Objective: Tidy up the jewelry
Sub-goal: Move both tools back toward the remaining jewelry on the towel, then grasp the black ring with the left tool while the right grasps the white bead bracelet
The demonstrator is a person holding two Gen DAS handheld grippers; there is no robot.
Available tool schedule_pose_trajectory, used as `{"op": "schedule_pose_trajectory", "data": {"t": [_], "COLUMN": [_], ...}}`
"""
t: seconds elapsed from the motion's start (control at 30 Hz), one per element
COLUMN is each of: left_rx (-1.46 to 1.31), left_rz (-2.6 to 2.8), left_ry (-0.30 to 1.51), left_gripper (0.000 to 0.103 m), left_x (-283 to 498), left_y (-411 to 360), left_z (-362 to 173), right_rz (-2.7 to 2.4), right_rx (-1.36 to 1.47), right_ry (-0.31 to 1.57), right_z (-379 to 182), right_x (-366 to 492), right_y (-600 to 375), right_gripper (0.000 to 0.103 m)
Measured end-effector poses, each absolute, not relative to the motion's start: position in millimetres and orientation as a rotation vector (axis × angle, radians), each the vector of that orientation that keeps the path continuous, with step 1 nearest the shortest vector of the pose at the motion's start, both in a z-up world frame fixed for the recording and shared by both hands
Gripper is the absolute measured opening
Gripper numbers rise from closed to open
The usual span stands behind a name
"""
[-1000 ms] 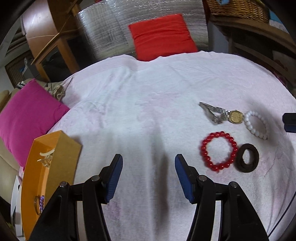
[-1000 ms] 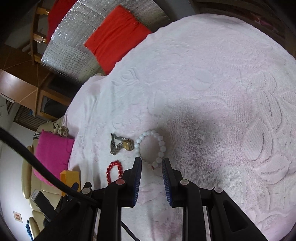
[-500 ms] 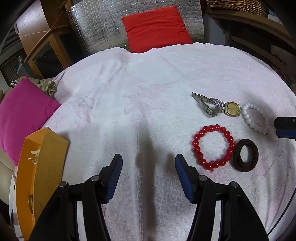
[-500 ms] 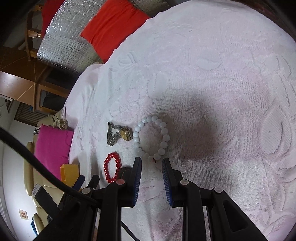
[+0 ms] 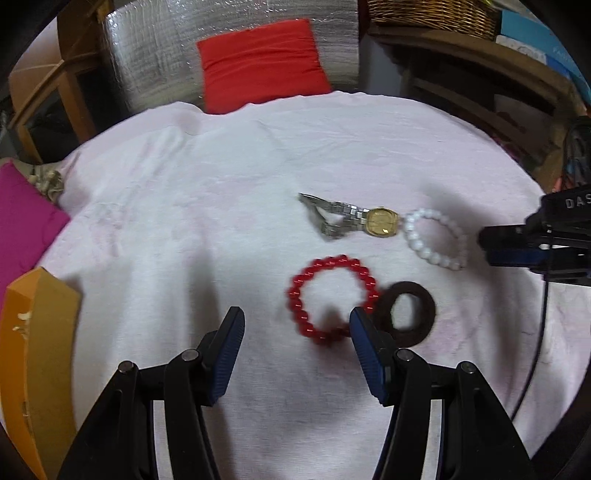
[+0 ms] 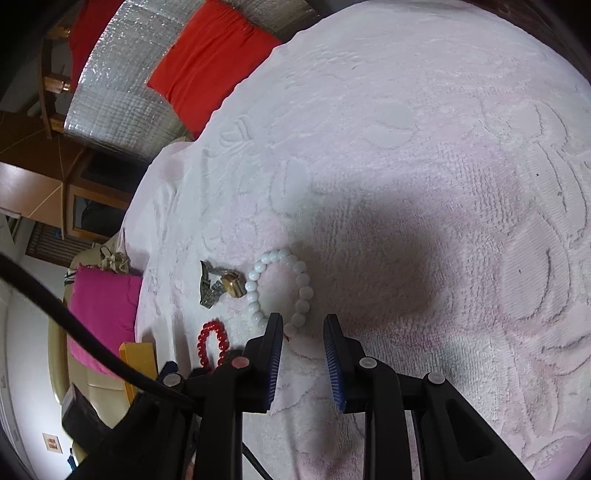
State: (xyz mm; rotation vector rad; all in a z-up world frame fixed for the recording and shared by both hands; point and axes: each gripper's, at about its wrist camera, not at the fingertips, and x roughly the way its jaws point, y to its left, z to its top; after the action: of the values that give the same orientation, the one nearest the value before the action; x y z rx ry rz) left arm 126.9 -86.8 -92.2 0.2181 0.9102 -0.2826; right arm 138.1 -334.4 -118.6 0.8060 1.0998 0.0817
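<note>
On the pink-white towel lie a red bead bracelet (image 5: 332, 297), a dark brown ring (image 5: 408, 319), a white bead bracelet (image 5: 436, 240) and a gold-faced watch (image 5: 382, 221) with a steel band. My left gripper (image 5: 297, 325) is open, its right finger just at the red bracelet's right edge. My right gripper (image 6: 303, 328) is open and narrow, its tips at the near end of the white bracelet (image 6: 280, 288); it also shows in the left wrist view (image 5: 517, 251). The watch (image 6: 225, 282) and red bracelet (image 6: 212, 345) lie to its left.
An orange box (image 5: 33, 354) stands at the left edge of the towel, also seen from the right wrist (image 6: 138, 363). A magenta cushion (image 5: 22, 225) lies left, a red cushion (image 5: 262, 66) at the back against silver foil. A wicker basket (image 5: 432, 14) sits on shelves at the back right.
My left gripper has moved right and forward toward the red bracelet. My right gripper has closed in on the white bracelet. Both kept the same opening.
</note>
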Motion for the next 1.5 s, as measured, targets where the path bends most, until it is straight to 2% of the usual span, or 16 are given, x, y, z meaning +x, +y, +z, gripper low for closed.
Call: {"op": "schedule_pose_trajectory", "data": {"t": [0.53, 0.77, 0.87, 1.03, 1.33, 1.37, 1.5], "left_rx": [0.100, 0.132, 0.129, 0.149, 0.163, 0.158, 0.156], "left_rz": [-0.233, -0.322, -0.395, -0.499, -0.639, -0.647, -0.640], "left_ry": [0.974, 0.916, 0.899, 0.875, 0.907, 0.913, 0.935], "left_gripper": [0.060, 0.060, 0.060, 0.060, 0.060, 0.059, 0.035], "left_x": [144, 130, 125, 114, 108, 109, 117], "left_y": [-64, -79, -87, -100, -124, -126, -130], "left_z": [-101, -90, -86, -82, -91, -94, -101], "right_rz": [0.006, -0.029, -0.046, -0.058, -0.048, -0.046, -0.042], "right_rx": [0.778, 0.707, 0.633, 0.553, 0.610, 0.613, 0.632], "right_ry": [1.074, 1.050, 1.040, 1.035, 1.051, 1.053, 1.055], "right_z": [-127, -126, -125, -123, -122, -122, -123], "right_x": [154, 165, 168, 169, 159, 158, 156], "right_y": [-332, -322, -317, -311, -323, -324, -326], "right_gripper": [0.026, 0.026, 0.018, 0.013, 0.011, 0.011, 0.011]}}
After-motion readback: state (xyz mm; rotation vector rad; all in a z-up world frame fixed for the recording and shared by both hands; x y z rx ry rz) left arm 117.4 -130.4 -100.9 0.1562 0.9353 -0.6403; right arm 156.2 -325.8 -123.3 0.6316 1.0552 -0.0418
